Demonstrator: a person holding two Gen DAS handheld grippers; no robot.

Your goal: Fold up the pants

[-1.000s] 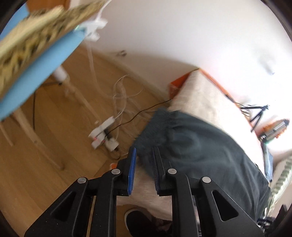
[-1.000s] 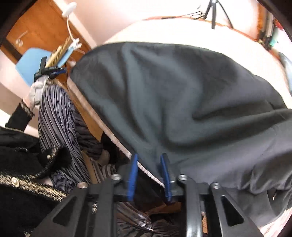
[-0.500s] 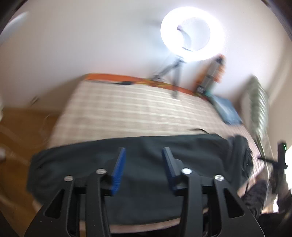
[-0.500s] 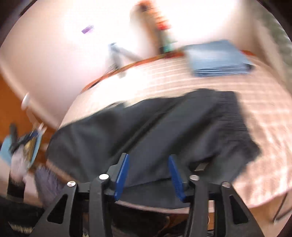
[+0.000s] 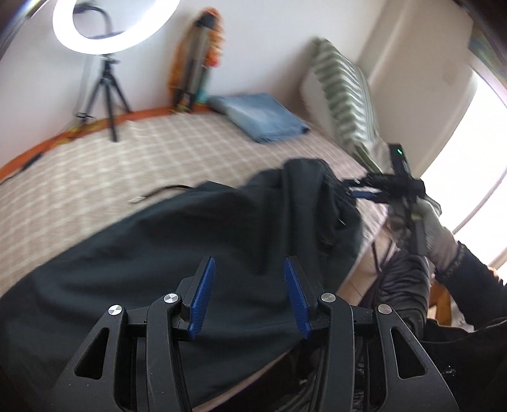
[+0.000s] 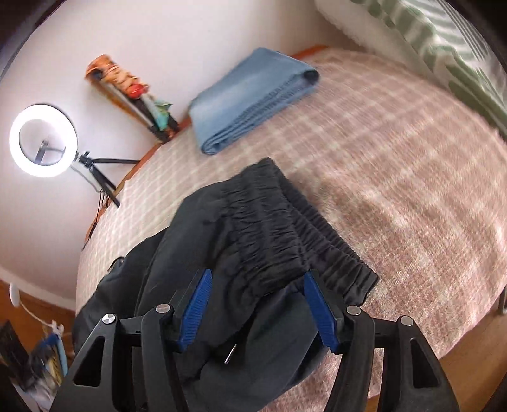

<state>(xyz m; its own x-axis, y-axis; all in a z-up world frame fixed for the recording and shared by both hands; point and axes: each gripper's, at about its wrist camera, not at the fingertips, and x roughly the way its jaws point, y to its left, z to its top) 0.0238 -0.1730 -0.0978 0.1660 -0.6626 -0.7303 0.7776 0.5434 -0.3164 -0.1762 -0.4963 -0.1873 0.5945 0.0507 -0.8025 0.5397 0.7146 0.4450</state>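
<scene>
The bed (image 6: 396,164), covered in a pale checked spread, fills both views, and the dark pants (image 5: 177,260) lie along its near edge, spread lengthwise with the gathered elastic waistband (image 6: 285,234) bunched at the right end and some fabric hanging over the near side. A second ago both tongs were nearly closed at the fabric edge near the floor side; now both are raised over the bed and spread apart, so a placing move looks finished and the pants rest on the spread. The left tongs (image 5: 248,294) hover over the leg part, blue pads apart and holding nothing. The right tongs (image 6: 256,312) sit wide apart just above the waistband, cloth between and below the pads (image 6: 194,312) but not clamped. In the left view the right tongs appear at the far right end of the garment, blurred. I judge the next step is a grasp at the waistband to fold it across. Further off lie folded blue jeans (image 6: 250,95), a striped pillow (image 5: 345,95) on the right and a ring light (image 5: 114,25) on a tripod by the far wall
</scene>
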